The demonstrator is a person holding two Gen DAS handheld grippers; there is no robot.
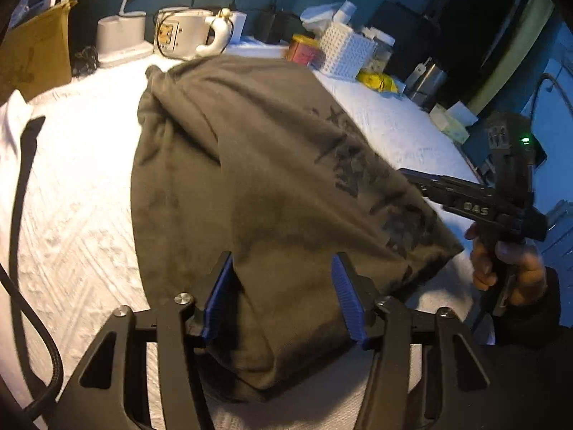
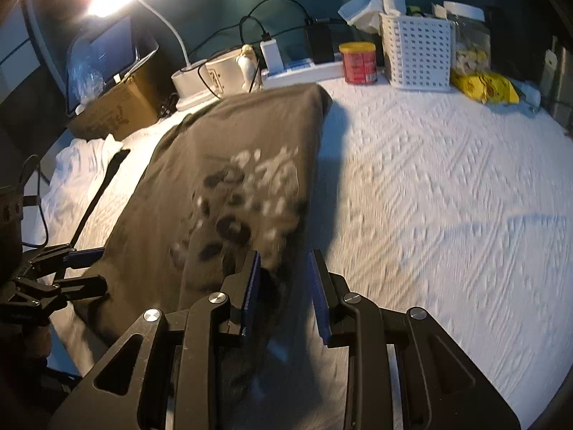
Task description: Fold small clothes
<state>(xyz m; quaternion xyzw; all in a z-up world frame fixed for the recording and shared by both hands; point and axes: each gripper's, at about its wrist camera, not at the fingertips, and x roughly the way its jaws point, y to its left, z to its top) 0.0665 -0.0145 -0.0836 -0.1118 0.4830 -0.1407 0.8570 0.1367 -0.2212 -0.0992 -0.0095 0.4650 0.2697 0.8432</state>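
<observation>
Two hand-held grippers are seen over a dark olive-grey cotton T-shirt with a printed front (image 1: 272, 179), which is spread on a white quilted bed cover (image 2: 447, 197). Its near edge lies between the spread blue pads of the left hand-held gripper (image 1: 283, 299). The right hand-held gripper (image 2: 284, 286) has cloth bunched between its narrowly parted pads; whether they pinch cannot be told.

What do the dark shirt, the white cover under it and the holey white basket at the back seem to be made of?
Dark shirt: soft matte knit, probably cotton; it drapes and creases, with a pale print.
White cover: woven or quilted fabric, judging by its raised ridged pattern.
White basket: likely rigid plastic, with a smooth grid of square holes.
</observation>
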